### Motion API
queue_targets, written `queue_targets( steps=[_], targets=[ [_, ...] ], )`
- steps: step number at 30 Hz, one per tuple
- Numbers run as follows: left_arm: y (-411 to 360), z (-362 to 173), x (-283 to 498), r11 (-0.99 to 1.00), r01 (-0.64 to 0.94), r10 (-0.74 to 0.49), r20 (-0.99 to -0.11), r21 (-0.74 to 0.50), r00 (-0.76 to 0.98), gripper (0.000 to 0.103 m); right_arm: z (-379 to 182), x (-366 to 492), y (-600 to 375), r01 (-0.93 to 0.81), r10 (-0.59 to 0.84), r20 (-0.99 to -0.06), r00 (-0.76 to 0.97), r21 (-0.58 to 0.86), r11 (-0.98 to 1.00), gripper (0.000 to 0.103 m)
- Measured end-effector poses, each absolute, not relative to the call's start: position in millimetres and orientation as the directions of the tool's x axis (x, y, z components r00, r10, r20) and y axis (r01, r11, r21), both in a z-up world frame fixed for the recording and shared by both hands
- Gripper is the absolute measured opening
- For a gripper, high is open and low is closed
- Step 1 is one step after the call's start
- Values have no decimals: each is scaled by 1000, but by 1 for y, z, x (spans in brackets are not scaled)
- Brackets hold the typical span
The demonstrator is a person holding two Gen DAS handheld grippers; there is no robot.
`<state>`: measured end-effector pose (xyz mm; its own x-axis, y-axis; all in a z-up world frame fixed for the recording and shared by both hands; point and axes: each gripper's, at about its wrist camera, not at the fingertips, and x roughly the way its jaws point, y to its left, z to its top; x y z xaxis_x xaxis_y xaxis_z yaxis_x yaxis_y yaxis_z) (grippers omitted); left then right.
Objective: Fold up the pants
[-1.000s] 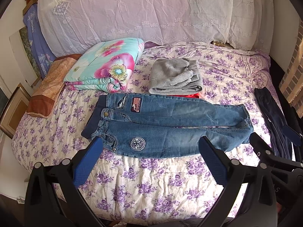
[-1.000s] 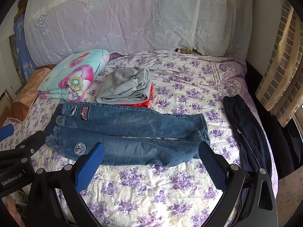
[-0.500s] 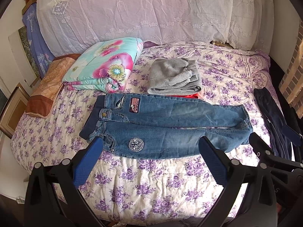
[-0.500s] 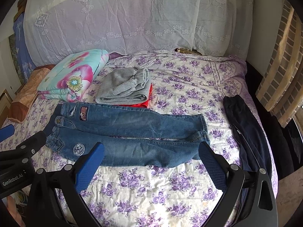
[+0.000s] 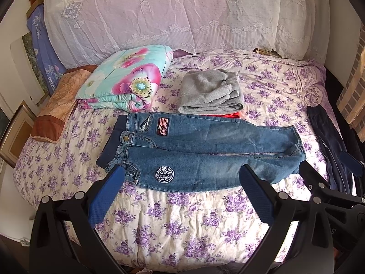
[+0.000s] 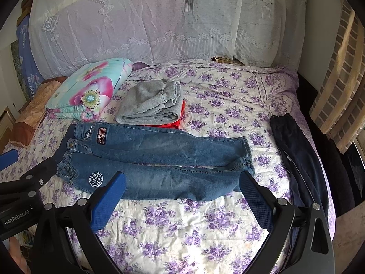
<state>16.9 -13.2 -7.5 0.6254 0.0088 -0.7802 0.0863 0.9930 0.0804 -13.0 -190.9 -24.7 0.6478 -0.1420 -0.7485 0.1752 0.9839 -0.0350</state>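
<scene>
Blue denim pants (image 5: 205,155) lie spread flat on the floral bedspread (image 5: 182,217), waistband to the left, legs to the right. They show in the right wrist view too (image 6: 159,166). My left gripper (image 5: 181,183) is open and empty, held above the bed just in front of the pants' near edge. My right gripper (image 6: 181,183) is open and empty, in front of the lower leg and its cuff. The right gripper shows at the right of the left wrist view (image 5: 328,182), and the left gripper shows at the left of the right wrist view (image 6: 27,178).
A folded grey garment (image 5: 209,93) lies on something red behind the pants. A folded floral quilt (image 5: 127,84) and an orange pillow (image 5: 57,105) sit at the back left. Dark pants (image 6: 298,159) lie along the bed's right edge. A lace-covered headboard (image 5: 182,16) stands behind.
Both grippers stay open. The view has shifted slightly, with the pants sitting a little closer to the fingertips than one second ago.
</scene>
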Motion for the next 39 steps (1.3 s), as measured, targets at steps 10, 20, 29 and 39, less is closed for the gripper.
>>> queue_targets(
  steps=[10,20,29,39],
  targets=[
    [-13,-7,17,993,88,9,-781,81,624,98,-25,-12,-191,174,-142,-748,648,-36,984,99],
    [-13,-7,17,993,89,7,-781,81,624,98,-25,-13,-189,174,-143,-749,647,-38,984,99],
    [8,-28,23,996,86,-27,-819,27,573,98,-45,-3,-184,160,-129,-778,614,-38,986,99],
    [163,-198,74,940,-311,-84,-980,-137,179,98,-175,15,-204,138,-152,-915,373,-107,985,99]
  ],
)
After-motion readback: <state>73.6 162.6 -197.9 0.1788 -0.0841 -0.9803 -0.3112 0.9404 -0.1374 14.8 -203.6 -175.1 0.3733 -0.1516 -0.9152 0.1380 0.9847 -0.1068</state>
